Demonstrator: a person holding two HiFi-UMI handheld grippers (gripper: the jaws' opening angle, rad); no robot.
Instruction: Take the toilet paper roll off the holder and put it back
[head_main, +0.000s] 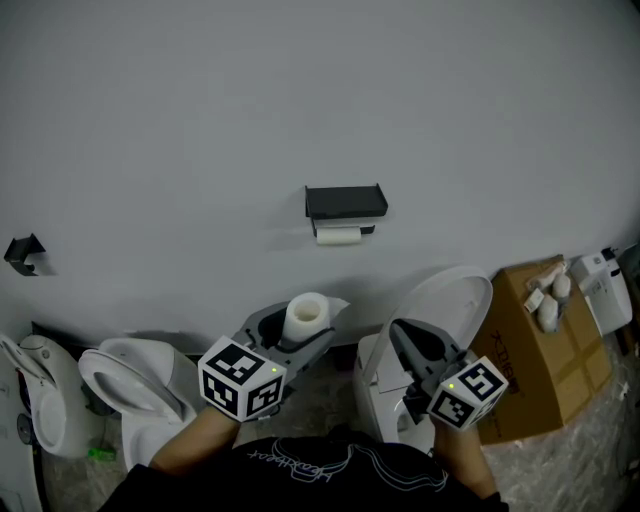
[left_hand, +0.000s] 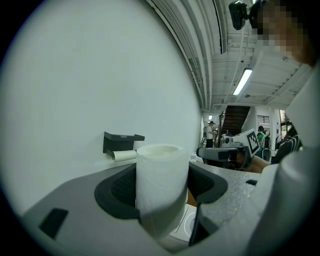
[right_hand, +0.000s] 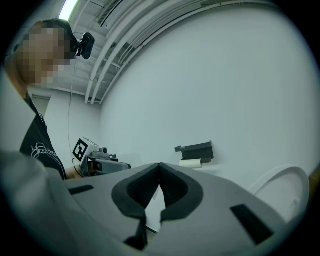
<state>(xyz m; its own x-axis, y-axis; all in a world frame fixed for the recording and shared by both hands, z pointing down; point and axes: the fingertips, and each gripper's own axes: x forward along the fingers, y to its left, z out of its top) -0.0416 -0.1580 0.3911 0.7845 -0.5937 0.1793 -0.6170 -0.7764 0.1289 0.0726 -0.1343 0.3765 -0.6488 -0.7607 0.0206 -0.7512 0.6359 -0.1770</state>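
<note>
The left hand-held gripper (head_main: 300, 332) is clamped on the toilet paper roll (head_main: 306, 317), with 1 dark pad pressed to each side. The roll stands upright; its long axis is vertical and its open core end points up toward the head camera. It hangs in the air in front of the wall (head_main: 200, 120), below and a little left of the holder (head_main: 345, 203) and well apart from it. The holder is a black shelf fixed to the wall; a pale tube (head_main: 338, 236) lies level just beneath it, its axis running along the wall. The right hand-held gripper (head_main: 398, 332) is clenched on nothing; in the right gripper view its pads meet at the tips.

Only the head view looks down into the roll's core; it also takes in 2 toilets, the left toilet (head_main: 130, 375) and the right toilet (head_main: 450, 300) with its lid raised, and a cardboard box (head_main: 545, 345) beside the latter. The left gripper view shows the roll side-on, its top rim near the level of the pale tube, with the right hand-held gripper beyond it and a far hall with people. The right gripper view shows the left hand-held gripper, the holder and the raised lid.
</note>
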